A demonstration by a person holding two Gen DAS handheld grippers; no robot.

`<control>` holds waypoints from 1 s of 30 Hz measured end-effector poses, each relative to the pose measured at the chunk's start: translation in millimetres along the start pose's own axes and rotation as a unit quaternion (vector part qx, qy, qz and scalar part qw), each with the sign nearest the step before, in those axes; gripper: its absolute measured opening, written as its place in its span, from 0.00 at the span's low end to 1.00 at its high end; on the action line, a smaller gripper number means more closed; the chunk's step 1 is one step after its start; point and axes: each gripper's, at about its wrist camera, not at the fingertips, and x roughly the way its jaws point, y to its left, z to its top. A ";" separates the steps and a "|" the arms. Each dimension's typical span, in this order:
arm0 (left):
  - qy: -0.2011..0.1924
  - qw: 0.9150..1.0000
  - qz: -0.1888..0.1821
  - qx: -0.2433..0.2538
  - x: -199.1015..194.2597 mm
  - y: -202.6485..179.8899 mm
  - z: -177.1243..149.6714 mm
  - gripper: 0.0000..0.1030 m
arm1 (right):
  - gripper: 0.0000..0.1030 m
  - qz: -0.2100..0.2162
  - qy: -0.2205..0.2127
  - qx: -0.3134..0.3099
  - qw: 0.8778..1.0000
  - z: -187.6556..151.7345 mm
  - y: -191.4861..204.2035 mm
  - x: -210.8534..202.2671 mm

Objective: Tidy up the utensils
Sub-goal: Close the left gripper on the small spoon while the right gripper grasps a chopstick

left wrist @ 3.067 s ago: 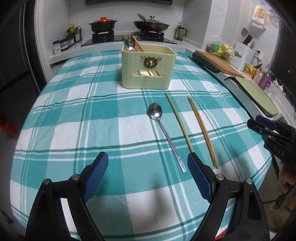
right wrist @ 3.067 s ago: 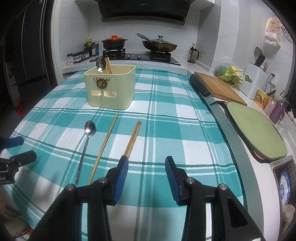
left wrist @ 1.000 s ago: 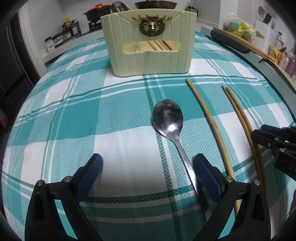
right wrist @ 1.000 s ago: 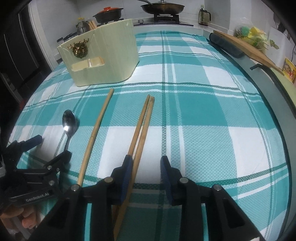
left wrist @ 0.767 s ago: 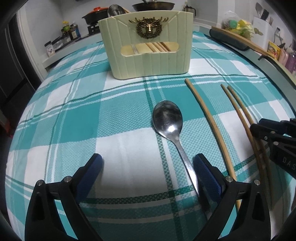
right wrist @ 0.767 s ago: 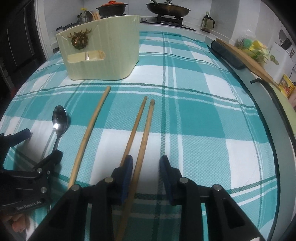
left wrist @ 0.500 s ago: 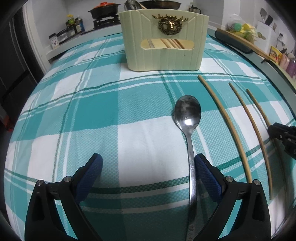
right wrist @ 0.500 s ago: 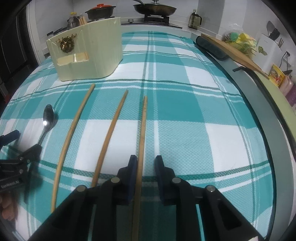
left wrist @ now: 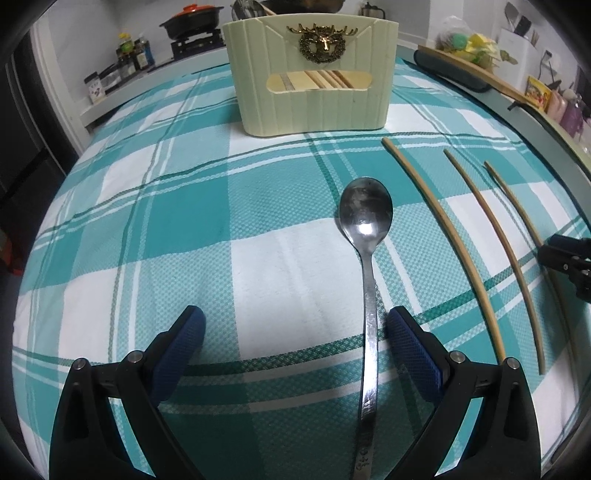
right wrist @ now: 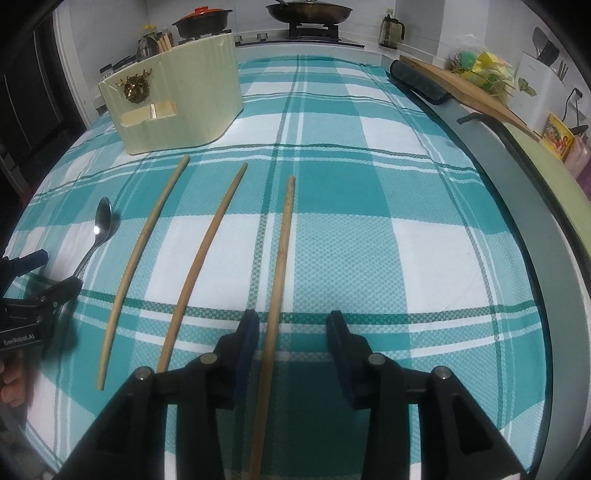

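A steel spoon (left wrist: 366, 236) lies on the teal checked tablecloth, its handle running between the fingers of my open left gripper (left wrist: 295, 339), close to the right finger. Three wooden chopsticks lie to its right (left wrist: 443, 229). In the right wrist view the rightmost chopstick (right wrist: 281, 251) lies between the fingers of my open right gripper (right wrist: 291, 332), close to the left finger. The other two chopsticks (right wrist: 207, 251) and the spoon (right wrist: 99, 229) lie to the left. A cream utensil holder (left wrist: 314, 70) with a gold deer emblem stands behind and holds chopsticks and a spoon.
The table's right edge (right wrist: 517, 177) borders a counter with a cutting board (right wrist: 461, 85) and a green mat. A stove with pots (right wrist: 310, 14) stands at the back. The left gripper (right wrist: 33, 295) shows at the left edge of the right wrist view.
The right gripper's jaws have widened around the rightmost chopstick, which has spread apart from its neighbour. The left gripper has shifted so the spoon handle lies between its fingers.
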 end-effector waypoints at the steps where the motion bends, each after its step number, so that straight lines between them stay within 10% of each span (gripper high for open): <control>1: 0.000 1.000 0.000 0.000 -0.1 -0.1 -0.2 0.97 | 0.38 -0.001 0.001 -0.002 1.000 -0.2 0.0 0.2; 21: 0.033 0.997 -0.069 0.010 6.9 4.2 17.8 0.95 | 0.41 0.019 0.034 -0.035 0.999 5.8 -4.1 5.2; 30: 0.032 0.997 -0.049 0.049 24.3 -28.3 51.2 0.75 | 0.41 0.035 0.048 -0.047 0.997 36.6 -7.7 23.4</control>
